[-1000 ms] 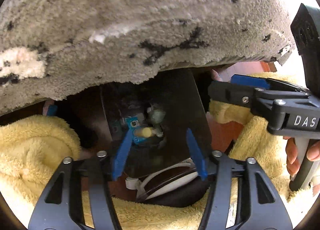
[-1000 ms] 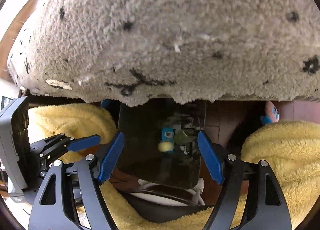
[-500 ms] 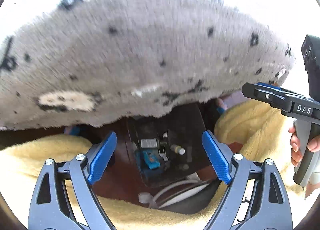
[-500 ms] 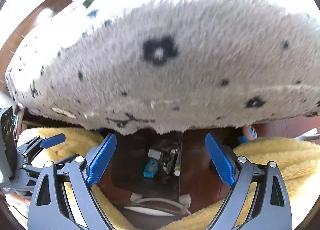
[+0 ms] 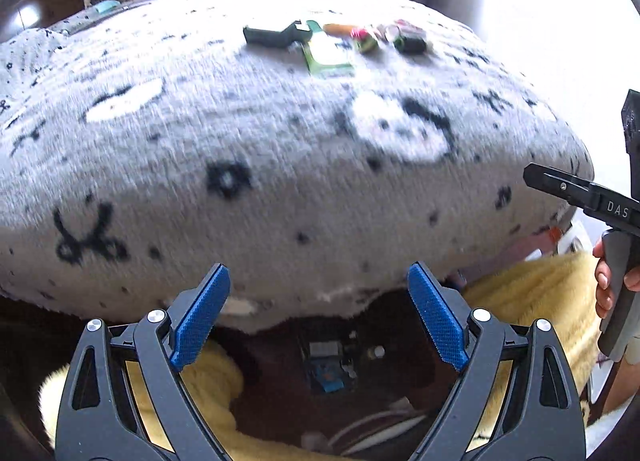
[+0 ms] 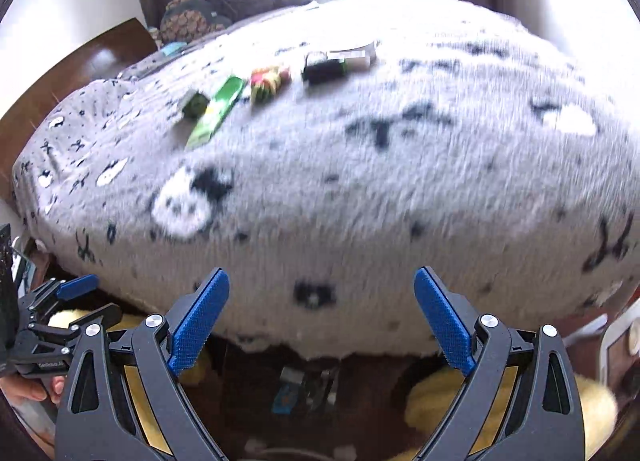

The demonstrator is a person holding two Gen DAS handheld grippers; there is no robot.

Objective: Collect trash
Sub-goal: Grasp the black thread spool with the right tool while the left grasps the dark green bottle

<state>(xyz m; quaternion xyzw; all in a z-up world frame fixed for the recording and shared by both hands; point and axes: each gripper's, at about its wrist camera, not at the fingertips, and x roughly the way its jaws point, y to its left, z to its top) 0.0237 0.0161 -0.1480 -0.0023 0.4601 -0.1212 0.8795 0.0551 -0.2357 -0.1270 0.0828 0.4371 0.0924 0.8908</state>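
Trash lies in a row on the far part of a grey patterned bed blanket: a green flat wrapper, a black can, a red-green wrapper and a dark flat piece. The right wrist view shows the same green wrapper, red-yellow wrapper and black can. My left gripper is open and empty at the bed's near edge. My right gripper is open and empty too. A dark bin with trash sits below, also in the right wrist view.
Yellow fluffy fabric surrounds the bin on both sides. A dark wooden headboard and patterned pillow stand at the bed's far left. Curtains and a bright window are behind. The right gripper's body shows at the left view's right edge.
Both grippers have risen from down by the bin to above the bed's edge, bringing the blanket top and the trash on it into view. The left gripper's jaws opened wider.
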